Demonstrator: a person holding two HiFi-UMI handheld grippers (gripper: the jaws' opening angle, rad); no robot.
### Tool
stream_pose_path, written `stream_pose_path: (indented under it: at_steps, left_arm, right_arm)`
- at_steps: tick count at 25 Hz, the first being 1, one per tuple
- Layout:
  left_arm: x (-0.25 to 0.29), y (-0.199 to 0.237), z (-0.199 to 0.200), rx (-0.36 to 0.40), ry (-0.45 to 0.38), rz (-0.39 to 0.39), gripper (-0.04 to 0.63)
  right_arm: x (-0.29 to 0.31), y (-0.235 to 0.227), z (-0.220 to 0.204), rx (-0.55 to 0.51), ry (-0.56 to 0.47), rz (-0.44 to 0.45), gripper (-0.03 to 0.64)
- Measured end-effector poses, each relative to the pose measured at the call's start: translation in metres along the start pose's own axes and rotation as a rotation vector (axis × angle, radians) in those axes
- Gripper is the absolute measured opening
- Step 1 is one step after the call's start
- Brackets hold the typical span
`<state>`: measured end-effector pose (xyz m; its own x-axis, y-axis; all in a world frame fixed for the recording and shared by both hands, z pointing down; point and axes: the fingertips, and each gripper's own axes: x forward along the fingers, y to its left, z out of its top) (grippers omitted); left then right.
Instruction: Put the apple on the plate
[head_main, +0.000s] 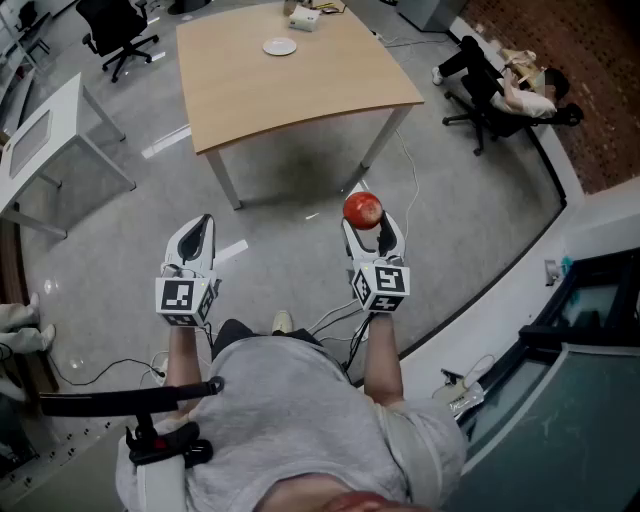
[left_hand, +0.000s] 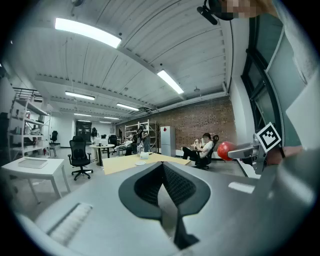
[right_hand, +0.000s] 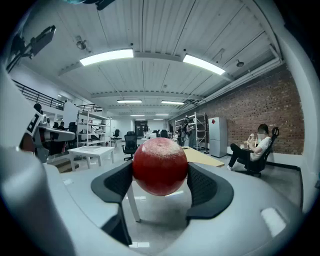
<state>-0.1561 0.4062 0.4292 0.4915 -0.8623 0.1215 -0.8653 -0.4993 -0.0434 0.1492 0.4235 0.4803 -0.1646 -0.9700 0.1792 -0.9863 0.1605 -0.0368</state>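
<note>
Head view: the right claw (head_main: 366, 222) clamps the apple (head_main: 362, 210) over the floor, well apart from the desk (head_main: 300, 95), whose white plate (head_main: 280, 46) lies bare. Left gripper view: the left claw (left_hand: 162, 172) has its jaws pressed together. Right gripper view: both pads (right_hand: 202, 182) press the apple's sides.

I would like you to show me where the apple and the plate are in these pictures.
apple (head_main: 362, 209): head view, middle of its red skin.
plate (head_main: 280, 46): head view, its bare white centre.

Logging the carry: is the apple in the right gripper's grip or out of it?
In the grip: the apple sits between the two pads of the right gripper, both pressed against its sides.
</note>
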Motion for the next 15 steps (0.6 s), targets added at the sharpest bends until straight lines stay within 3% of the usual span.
stream_pose_path:
  at_steps: [4,15]
  left_arm:
    - [0.003,-0.006,0.003,-0.008,0.007,-0.001,0.018]
    - [0.035,0.000,-0.004,0.000,-0.003,-0.016,0.018]
  right_arm:
    - [-0.004,-0.005,0.009,0.039,-0.032,0.012,0.348]
    - [0.021,-0.011,0.002,0.025,-0.004,0.030,0.350]
